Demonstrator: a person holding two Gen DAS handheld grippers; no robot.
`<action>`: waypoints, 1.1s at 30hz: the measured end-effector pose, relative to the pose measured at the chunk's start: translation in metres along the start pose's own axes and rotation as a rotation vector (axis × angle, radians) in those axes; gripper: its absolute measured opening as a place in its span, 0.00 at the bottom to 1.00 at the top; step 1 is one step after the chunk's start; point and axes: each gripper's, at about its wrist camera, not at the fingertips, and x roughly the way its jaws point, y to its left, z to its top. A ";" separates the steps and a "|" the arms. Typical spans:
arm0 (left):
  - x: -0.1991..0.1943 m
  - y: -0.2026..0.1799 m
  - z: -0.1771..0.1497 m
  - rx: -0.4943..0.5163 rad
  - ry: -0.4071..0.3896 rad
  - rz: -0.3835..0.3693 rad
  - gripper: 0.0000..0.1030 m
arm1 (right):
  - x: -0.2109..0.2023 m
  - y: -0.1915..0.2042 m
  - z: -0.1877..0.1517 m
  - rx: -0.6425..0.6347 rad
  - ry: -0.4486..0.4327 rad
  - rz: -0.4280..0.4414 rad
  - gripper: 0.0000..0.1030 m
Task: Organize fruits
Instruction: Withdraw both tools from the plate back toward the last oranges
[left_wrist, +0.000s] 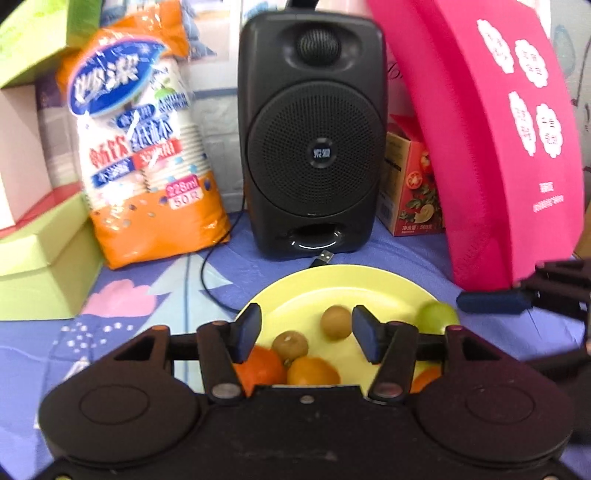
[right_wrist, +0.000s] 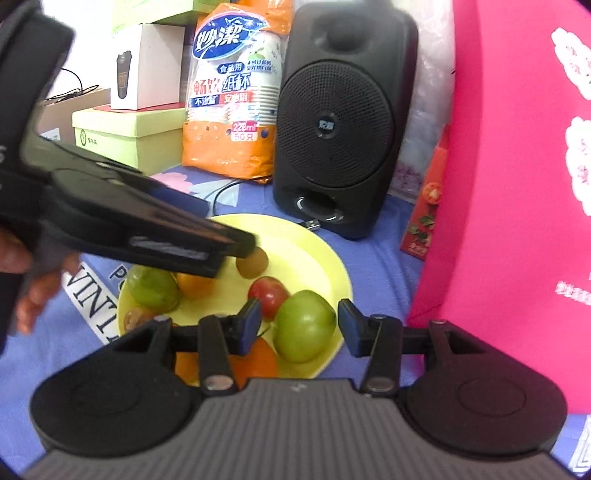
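Note:
A yellow plate (left_wrist: 343, 284) holds several fruits: two brown kiwis (left_wrist: 335, 322), oranges (left_wrist: 313, 372) and a green fruit (left_wrist: 436, 314). My left gripper (left_wrist: 306, 332) is open and empty, hovering just above the plate's near side. In the right wrist view the plate (right_wrist: 325, 266) carries a big green tomato (right_wrist: 304, 325), a red tomato (right_wrist: 269, 294), another green fruit (right_wrist: 153, 288), oranges (right_wrist: 255, 360) and a kiwi (right_wrist: 252, 263). My right gripper (right_wrist: 299, 325) is open with its fingers either side of the big green tomato, not closed on it. The left gripper's body (right_wrist: 122, 218) reaches over the plate.
A black speaker (left_wrist: 312, 136) stands behind the plate with its USB cable (left_wrist: 323, 257) on the blue cloth. An orange paper-cup pack (left_wrist: 140, 147) and green boxes (left_wrist: 40, 266) stand at left. A pink bag (left_wrist: 491, 140) and a tomato carton (left_wrist: 410, 184) stand at right.

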 end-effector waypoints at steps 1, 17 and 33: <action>-0.007 0.002 -0.003 0.003 -0.007 -0.002 0.53 | -0.003 -0.001 0.000 0.003 -0.002 -0.002 0.43; -0.124 -0.006 -0.084 0.008 -0.101 -0.004 0.54 | -0.075 0.021 -0.067 0.071 -0.015 0.042 0.56; -0.137 -0.045 -0.161 -0.037 -0.054 -0.064 0.52 | -0.093 0.052 -0.105 0.101 0.018 0.119 0.56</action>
